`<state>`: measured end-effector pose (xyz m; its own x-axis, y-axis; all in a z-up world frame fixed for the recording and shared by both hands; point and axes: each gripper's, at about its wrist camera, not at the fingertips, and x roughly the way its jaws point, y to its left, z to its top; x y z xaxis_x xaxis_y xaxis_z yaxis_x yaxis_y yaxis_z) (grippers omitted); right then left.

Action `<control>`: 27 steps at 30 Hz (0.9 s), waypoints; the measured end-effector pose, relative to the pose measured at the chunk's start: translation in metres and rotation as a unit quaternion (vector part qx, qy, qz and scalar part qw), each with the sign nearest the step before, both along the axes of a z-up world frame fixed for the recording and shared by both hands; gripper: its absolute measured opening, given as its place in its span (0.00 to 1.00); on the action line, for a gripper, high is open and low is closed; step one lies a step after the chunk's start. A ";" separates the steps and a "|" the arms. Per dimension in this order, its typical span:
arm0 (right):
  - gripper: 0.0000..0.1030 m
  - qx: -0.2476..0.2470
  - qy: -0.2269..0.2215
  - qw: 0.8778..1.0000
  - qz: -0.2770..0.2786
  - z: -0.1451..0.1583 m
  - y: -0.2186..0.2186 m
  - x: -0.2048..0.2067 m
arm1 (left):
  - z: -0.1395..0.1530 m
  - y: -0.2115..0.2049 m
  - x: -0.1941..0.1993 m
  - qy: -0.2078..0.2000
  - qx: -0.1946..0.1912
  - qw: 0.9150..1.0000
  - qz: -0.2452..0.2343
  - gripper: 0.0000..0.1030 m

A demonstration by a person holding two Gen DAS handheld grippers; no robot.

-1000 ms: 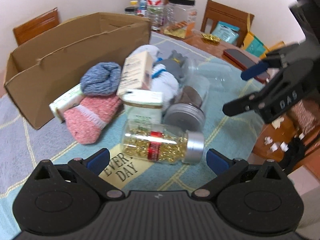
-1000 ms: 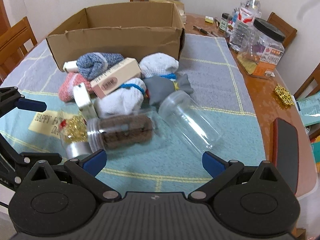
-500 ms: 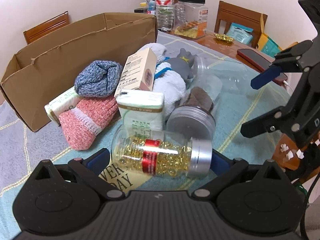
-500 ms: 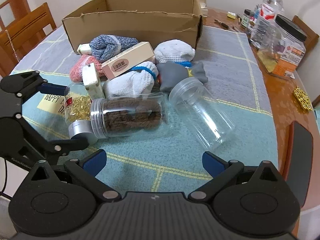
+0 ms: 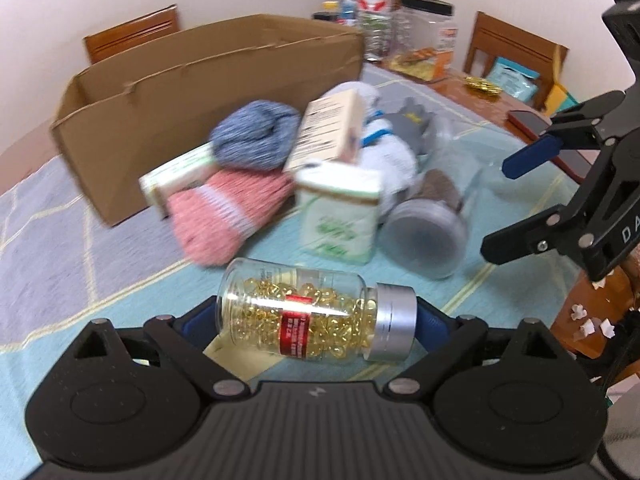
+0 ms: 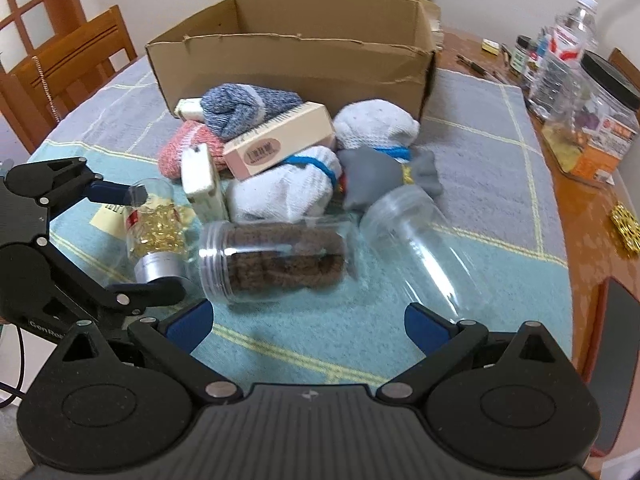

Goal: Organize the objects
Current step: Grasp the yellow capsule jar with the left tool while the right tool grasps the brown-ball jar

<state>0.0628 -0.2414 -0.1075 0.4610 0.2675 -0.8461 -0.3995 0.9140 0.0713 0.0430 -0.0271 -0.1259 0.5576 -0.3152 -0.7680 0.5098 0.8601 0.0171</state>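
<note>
Golden capsules in a clear pill bottle [image 5: 304, 316], lying crosswise between the blue pads [image 5: 200, 318] of the left gripper [image 5: 314, 320]: glass base against the left-hand pad, silver cap against the right-hand one. Jaws just drawn inward, now clamped on the bottle end to end. Sharp against a blurred background in the left wrist view. Partly over a yellow card [image 5: 236, 360] on the teal mat [image 5: 120, 288].

Beyond it, from left to right: open cardboard box [image 5: 168, 92] at the back, pink sock [image 5: 224, 212] under a blue sock [image 5: 256, 136], green-and-white carton [image 5: 340, 212] standing just behind the bottle, then a jar of brown stuff [image 5: 428, 220] on its side, grey lid towards the camera.

From the right wrist view, again left to right: left gripper at the frame's edge with the bottle between its two fingers, cap end nearest; brown-filled jar just beside the cap; empty clear jar [image 6: 420, 248] lying slantwise farther right.

Right gripper [image 6: 308, 322] spread wide, grasping nothing, pads apart over bare mat, brown-filled jar just ahead of them, empty jar's end near the right-hand pad.
</note>
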 end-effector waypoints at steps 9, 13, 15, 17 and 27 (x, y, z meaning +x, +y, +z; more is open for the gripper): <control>1.00 0.004 0.002 1.000 0.029 -0.005 0.020 0.015 | 0.001 0.025 0.003 0.006 0.003 0.999 0.040 0.93; 1.00 -0.005 0.001 0.999 0.033 -0.010 0.029 0.021 | 0.001 0.026 0.005 0.006 0.000 0.999 0.045 0.93; 1.00 -0.009 0.003 0.999 0.031 -0.013 0.032 0.024 | 0.001 0.026 0.006 0.006 0.001 0.999 0.047 0.93; 1.00 -0.014 0.004 0.999 0.029 -0.015 0.033 0.027 | 0.002 0.027 0.006 0.006 0.000 0.999 0.047 0.93; 0.98 -0.030 0.009 0.999 0.020 -0.020 0.040 0.030 | 0.001 0.027 0.011 0.009 -0.002 0.999 0.050 0.93</control>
